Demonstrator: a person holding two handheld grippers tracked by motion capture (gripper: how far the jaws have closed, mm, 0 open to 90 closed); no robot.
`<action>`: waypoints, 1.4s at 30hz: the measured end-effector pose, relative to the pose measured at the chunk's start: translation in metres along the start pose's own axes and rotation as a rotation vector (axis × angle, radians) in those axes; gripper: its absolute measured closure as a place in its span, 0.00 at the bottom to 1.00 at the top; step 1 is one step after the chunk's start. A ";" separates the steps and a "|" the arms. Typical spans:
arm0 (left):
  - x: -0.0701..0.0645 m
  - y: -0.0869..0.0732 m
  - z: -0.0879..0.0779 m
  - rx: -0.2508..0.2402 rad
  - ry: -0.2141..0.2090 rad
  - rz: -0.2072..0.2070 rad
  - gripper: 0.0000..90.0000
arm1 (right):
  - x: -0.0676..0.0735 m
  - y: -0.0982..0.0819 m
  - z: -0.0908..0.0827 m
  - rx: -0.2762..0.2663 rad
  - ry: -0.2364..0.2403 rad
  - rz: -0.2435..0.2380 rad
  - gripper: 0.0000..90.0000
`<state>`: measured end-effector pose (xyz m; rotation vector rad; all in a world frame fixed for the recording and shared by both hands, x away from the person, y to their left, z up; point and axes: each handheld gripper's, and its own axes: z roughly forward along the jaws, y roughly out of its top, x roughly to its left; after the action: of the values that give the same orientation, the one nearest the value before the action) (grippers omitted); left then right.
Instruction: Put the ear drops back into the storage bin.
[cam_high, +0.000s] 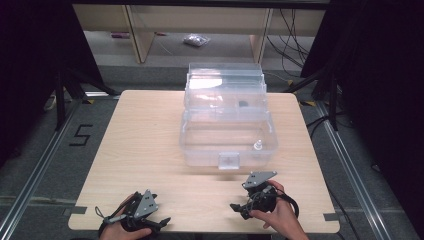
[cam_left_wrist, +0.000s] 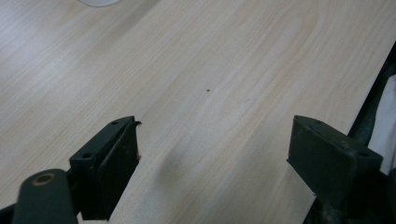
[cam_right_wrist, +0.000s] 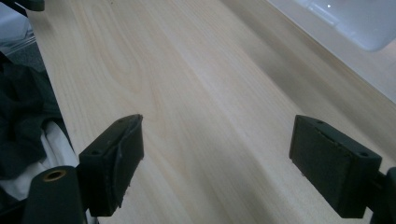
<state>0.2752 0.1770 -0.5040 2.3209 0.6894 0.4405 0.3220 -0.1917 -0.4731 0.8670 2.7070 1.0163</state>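
Light wood table on grey carpet, dark curtains either side, shelving behind. Nearest edge: left gripper sits low at the front-left, jaws spread wide over bare wood, nothing between them; same in the left gripper view. Right gripper is front-right, just short of the box, jaws also wide apart and empty; right gripper view shows bare tabletop between them with the box corner up at the far right. Mid-table: clear plastic box, lid up and leaning back, front latch facing the person. Small clear bottle-like item stands inside near the right wall; a dark bit further back, can't tell what. Risks, my read: transparent walls hide the rim, so a jaw clips it on the way in and shoves the light box; bottle is small, likely tips if nudged off-centre; raised lid could drop if the box is bumped.
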 end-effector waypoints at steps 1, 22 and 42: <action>0.001 0.001 0.000 0.002 0.004 0.017 0.17 | -0.001 -0.001 -0.001 -0.013 -0.010 -0.018 0.21; 0.001 0.000 0.000 0.005 0.005 0.018 0.17 | -0.003 -0.027 -0.015 -0.043 -0.011 0.018 0.18; 0.000 0.000 0.001 0.004 0.007 -0.001 0.17 | 0.000 -0.043 -0.017 -0.033 -0.006 0.042 0.19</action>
<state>0.2755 0.1764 -0.5046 2.3236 0.6952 0.4481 0.2971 -0.2275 -0.4872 0.9238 2.6700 1.0617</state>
